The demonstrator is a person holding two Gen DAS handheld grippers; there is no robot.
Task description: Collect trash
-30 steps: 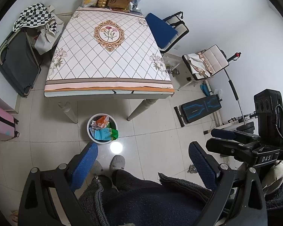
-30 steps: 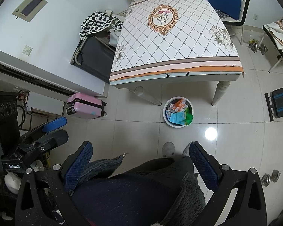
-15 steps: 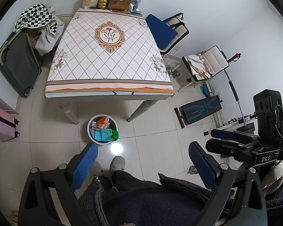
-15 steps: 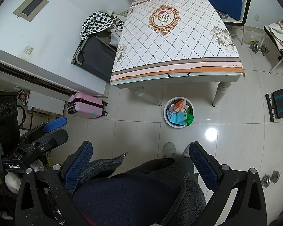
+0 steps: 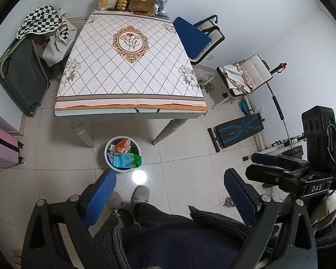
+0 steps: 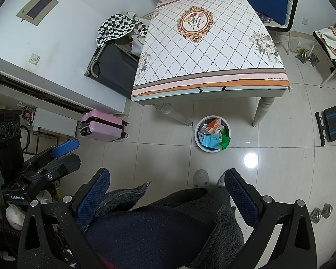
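The left hand-held gripper (image 5: 169, 192) was spread wide and empty, held high over the floor. At its 11 o'clock the round bin (image 5: 122, 153) stood upright, mouth up, with no long axis to speak of, just below the tabletop (image 5: 130, 71) edge; crumpled wrappers (image 5: 125, 154) filled it. The patterned cloth looked bare apart from goods at the far end, so collecting seemed largely done. The right hand-held gripper (image 6: 168, 187) was likewise spread and empty, the bin (image 6: 212, 136) at its 1 o'clock.

A white bin (image 5: 122, 152) of wrappers stands on the tiled floor (image 5: 186, 154) by the table (image 5: 130, 71).
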